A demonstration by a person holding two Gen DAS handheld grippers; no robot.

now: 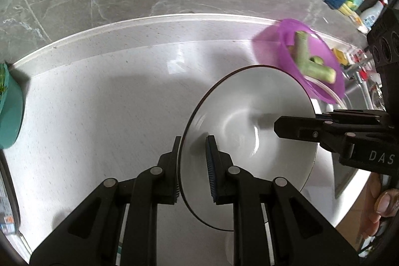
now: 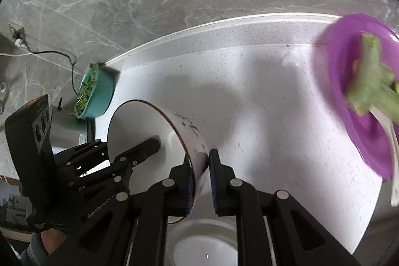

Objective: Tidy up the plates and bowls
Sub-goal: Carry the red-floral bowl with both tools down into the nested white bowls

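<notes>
You have the white bowl (image 1: 249,131) pinched from both sides. Your left gripper (image 1: 193,166) is clamped on the near rim, one pad outside the wall and one inside. Your right gripper (image 2: 200,181) bites the opposite rim the same way, with the wall squeezed between its blue pads. In the left view it reaches in from the right edge, across the bowl's mouth. Two grips on opposite rims keep a smooth, deep bowl from swinging or slipping, which I take to be why you hold it so.

The bowl looks clear of the counter (image 1: 99,116): it hangs tilted between the grippers, its mouth turned toward your left one. Straight below your right gripper sits another white dish (image 2: 204,241); it seems the likely stack to nest into, or the one this bowl came off. I cannot tell which.

Ahead and to the right of both grippers stands the purple bowl (image 1: 299,59) with green vegetable pieces (image 1: 309,59) in it and a white utensil poking out, hard against the counter's back edge. Far to the left of your left gripper is the teal bowl (image 2: 96,91) of chopped greens. Both are well apart from your load, so the middle of the counter is open for setting down.

Keep both grips level with each other; a rim pinch on glazed ware could slide if one hand leads.
</notes>
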